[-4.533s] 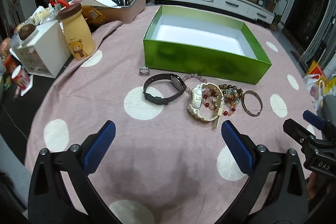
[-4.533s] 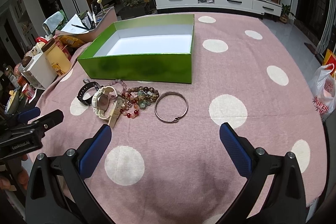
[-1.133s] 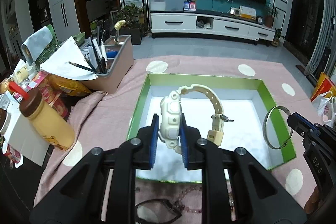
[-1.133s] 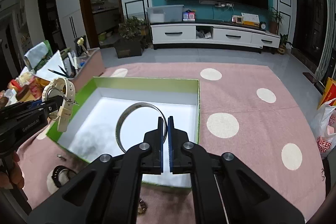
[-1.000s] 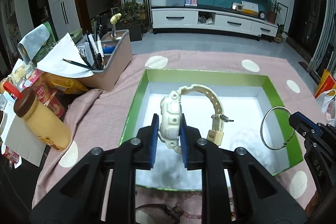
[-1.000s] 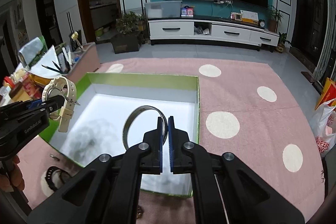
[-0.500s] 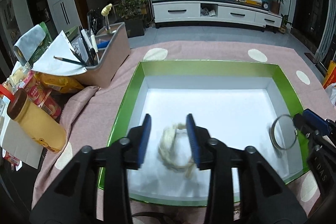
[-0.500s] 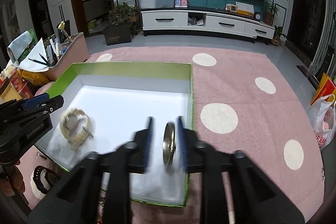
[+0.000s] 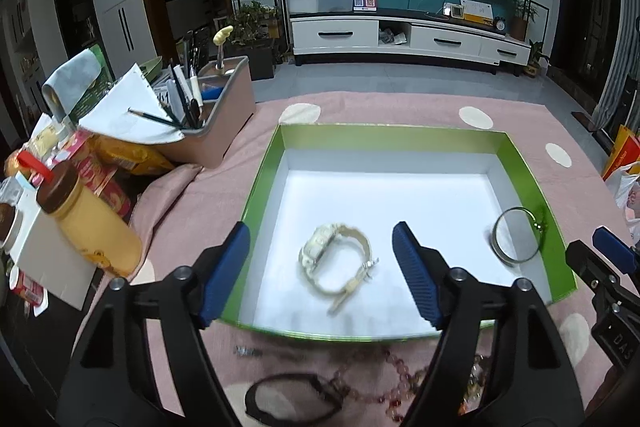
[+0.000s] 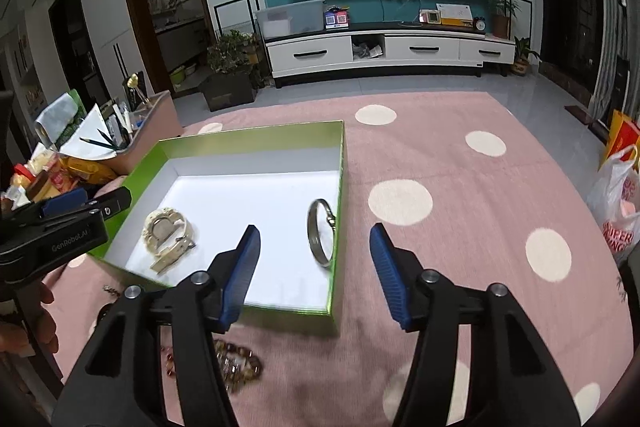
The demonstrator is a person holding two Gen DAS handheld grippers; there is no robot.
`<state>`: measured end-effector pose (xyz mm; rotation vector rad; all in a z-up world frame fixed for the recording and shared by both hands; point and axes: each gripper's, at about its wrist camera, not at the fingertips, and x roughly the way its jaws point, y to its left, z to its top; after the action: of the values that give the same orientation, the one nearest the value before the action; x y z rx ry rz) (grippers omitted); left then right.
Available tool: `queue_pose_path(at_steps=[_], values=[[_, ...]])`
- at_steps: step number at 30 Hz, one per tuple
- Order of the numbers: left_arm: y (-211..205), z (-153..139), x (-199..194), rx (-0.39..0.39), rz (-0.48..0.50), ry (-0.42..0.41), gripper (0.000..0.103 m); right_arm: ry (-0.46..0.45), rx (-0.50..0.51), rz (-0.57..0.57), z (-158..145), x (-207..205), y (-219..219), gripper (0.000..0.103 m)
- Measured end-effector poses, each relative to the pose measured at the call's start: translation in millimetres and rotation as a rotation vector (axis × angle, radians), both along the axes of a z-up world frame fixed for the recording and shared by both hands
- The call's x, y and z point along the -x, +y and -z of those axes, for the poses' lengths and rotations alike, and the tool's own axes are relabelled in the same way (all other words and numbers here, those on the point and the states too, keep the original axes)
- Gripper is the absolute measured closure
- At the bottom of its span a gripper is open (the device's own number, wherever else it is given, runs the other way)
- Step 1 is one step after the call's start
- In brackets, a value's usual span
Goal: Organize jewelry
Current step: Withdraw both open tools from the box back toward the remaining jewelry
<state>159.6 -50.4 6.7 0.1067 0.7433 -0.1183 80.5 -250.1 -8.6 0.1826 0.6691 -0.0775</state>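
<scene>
The green box (image 9: 262, 175) with a white floor stands on the pink dotted cloth; it also shows in the right wrist view (image 10: 339, 183). A cream watch (image 9: 334, 260) (image 10: 168, 235) lies inside it. A metal bangle (image 9: 516, 239) (image 10: 320, 231) leans against the box's right wall. My left gripper (image 9: 322, 275) is open and empty above the box's near part. My right gripper (image 10: 315, 269) is open and empty above the box's near right corner. A black watch (image 9: 294, 397) and bead bracelets (image 9: 394, 385) (image 10: 236, 363) lie on the cloth in front of the box.
A yellow bottle (image 9: 90, 219), a white container (image 9: 44, 263) and a pen caddy (image 9: 216, 115) crowd the table's left side. A small ring (image 9: 247, 351) lies by the box's near wall. A plastic bag (image 10: 618, 207) hangs off the right.
Both grippers opened wide. The cream watch and the bangle dropped out of the jaws and now rest inside the green box. Both grippers pulled back slightly.
</scene>
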Motion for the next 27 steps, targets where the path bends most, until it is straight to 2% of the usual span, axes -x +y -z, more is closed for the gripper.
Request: queue_pose_path(at_steps=[3,7,12,17,27], values=[[3,-1,14,0.013,0.005,0.012,0.018,-0.002,-0.018,0.011,-1,16,-4,0.035],[5,-1,33,0.021,0.025,0.034,0.008,0.013,-0.031,0.006,0,35,-5,0.030],[13,3,55,0.046,0.032,0.077,0.005,0.035,-0.043,-0.008,0,55,-2,0.020],[28,7,79,0.065,0.037,0.105,0.002,0.053,-0.069,-0.045,3,76,6,0.015],[57,10,116,0.075,0.017,0.123,0.002,0.111,-0.065,-0.103,12,105,19,0.011]])
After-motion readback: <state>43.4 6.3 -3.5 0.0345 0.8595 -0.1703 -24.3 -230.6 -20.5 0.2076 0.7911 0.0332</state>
